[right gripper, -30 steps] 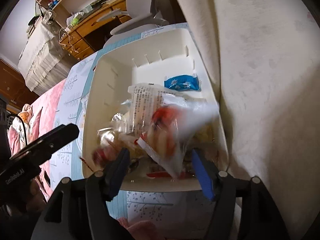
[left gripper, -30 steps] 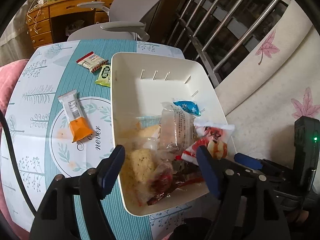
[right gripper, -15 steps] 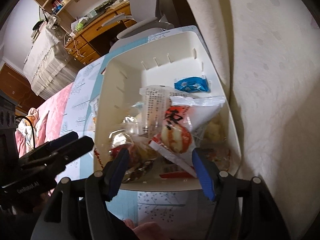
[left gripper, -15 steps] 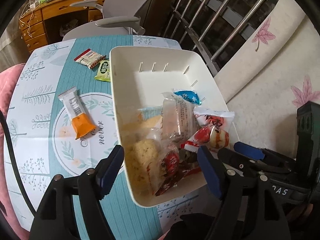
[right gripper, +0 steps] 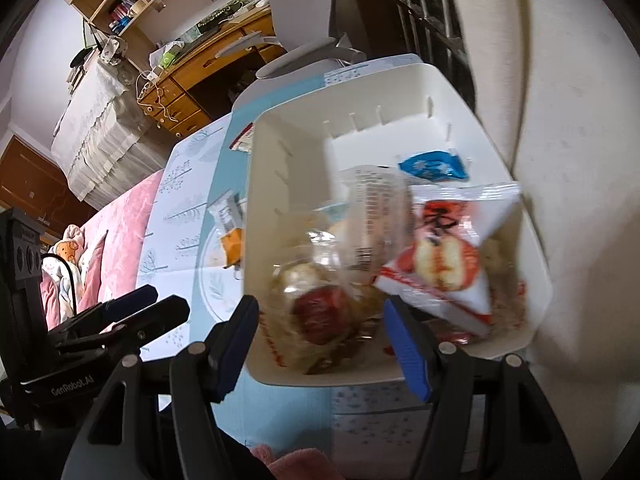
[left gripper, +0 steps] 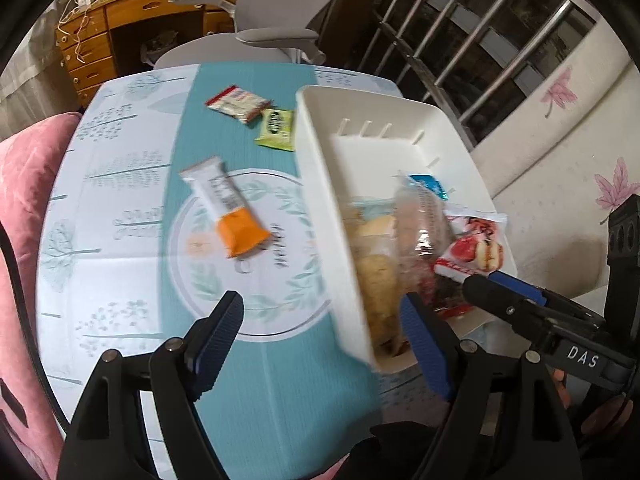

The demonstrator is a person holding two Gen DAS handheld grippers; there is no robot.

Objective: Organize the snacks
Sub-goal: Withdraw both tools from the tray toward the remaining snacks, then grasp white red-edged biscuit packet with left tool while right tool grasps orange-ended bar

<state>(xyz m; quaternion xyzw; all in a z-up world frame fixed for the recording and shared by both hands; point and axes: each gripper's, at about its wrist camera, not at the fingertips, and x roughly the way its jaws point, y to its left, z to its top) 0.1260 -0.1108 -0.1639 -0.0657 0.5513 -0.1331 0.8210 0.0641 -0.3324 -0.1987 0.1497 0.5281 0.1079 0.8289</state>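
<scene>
Motion blur smearing near snacks in white bin [left gripper: 320, 184]; wrappers piling, lower ones hidden. Left tool [left gripper: 320, 344] tilting steeply down over desk [left gripper: 120, 272], jaws spread and just widening, nothing between. Right tool [right gripper: 320, 336] hovering over bin's near end, jaws spread, gripping nothing. Farther out, orange-and-white bar [left gripper: 226, 210], green packet [left gripper: 276, 129], red-and-white packet [left gripper: 236, 103] lying on desk beside bin

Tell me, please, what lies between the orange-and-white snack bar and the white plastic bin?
Nothing: bare patterned tablecloth separates the orange-and-white snack bar from the white plastic bin, seen in the left wrist view.
</scene>
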